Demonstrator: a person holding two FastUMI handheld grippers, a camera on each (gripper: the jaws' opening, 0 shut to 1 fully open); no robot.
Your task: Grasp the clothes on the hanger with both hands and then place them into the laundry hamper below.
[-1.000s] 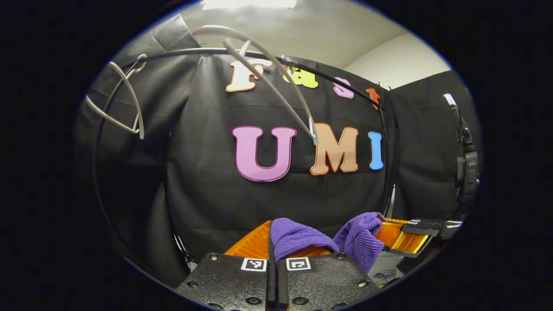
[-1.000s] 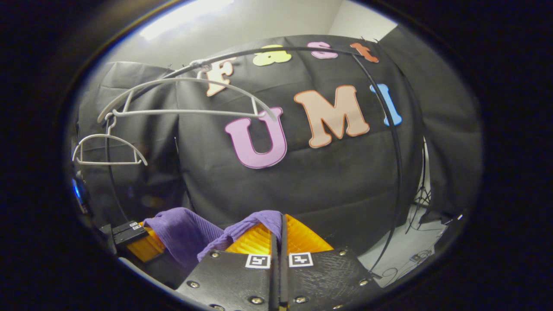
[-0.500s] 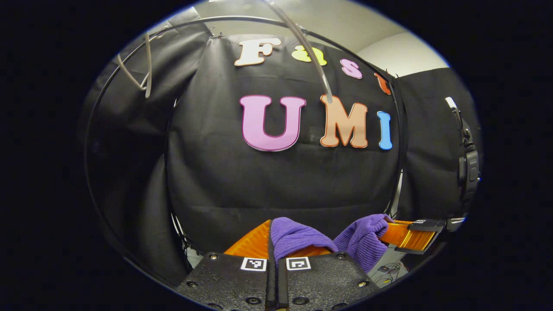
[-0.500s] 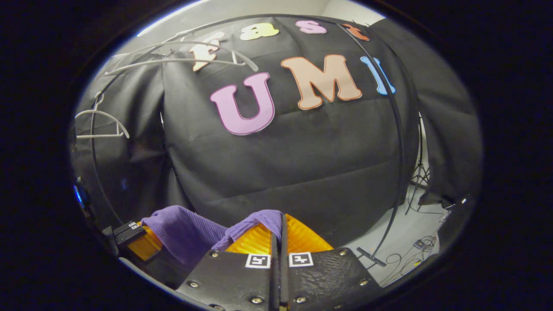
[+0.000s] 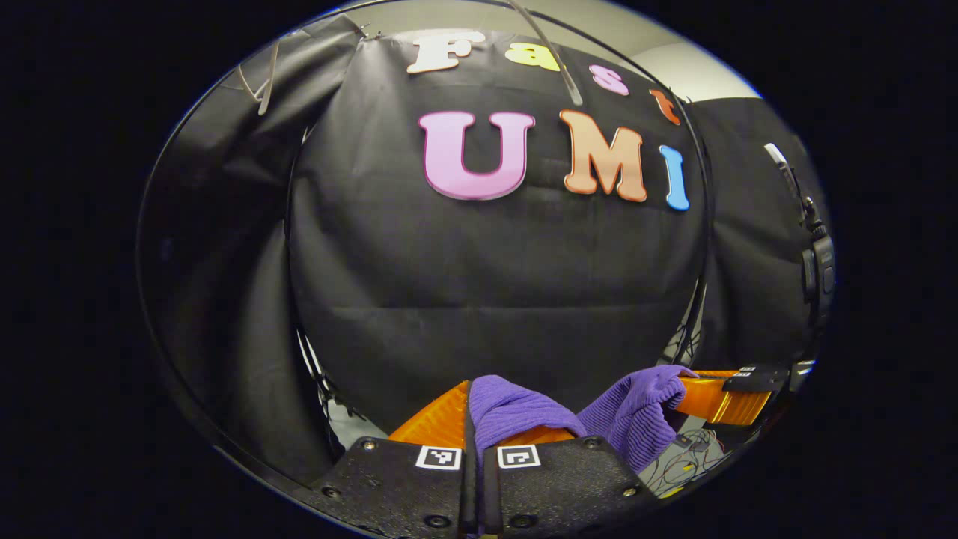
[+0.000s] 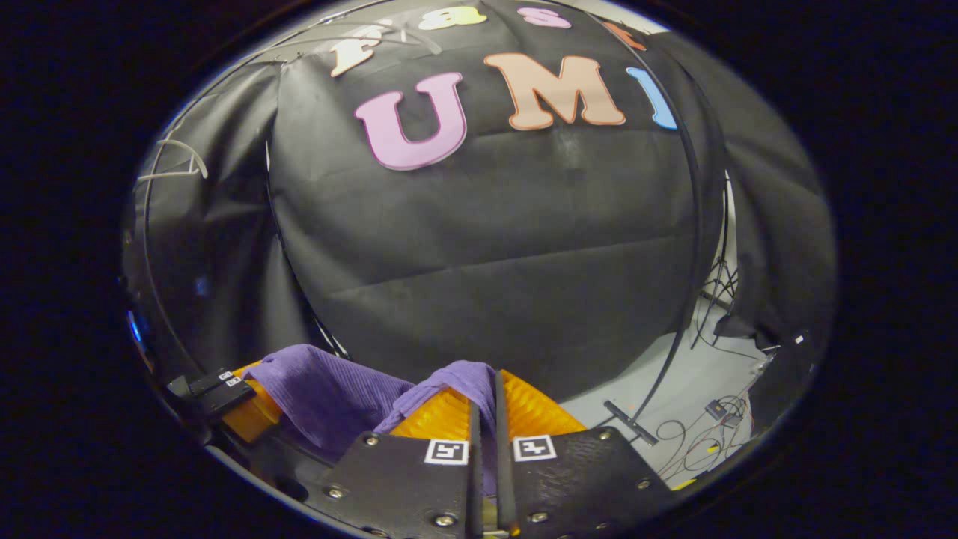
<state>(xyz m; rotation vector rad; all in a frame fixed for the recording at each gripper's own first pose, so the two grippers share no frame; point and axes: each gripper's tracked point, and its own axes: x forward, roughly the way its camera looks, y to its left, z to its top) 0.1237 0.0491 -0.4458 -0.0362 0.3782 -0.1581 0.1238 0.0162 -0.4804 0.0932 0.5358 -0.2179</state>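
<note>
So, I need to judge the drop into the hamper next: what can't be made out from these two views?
- Laundry hamper: where it stands below cannot be told.
- Purple garment: mostly hidden in the left gripper view, running down behind the left tongs.
- Its sag between the two grips: cut off low in the right gripper view by the right tongs.
- Hangers: small and distorted at the edge.

no readable words or numbers are showing apart from the booth wall. the left gripper (image 5: 471, 419) is carrying two small square black-and-white coded markers, and the right gripper (image 6: 486, 419) is carrying two alike; these are patterns, not text.
</note>
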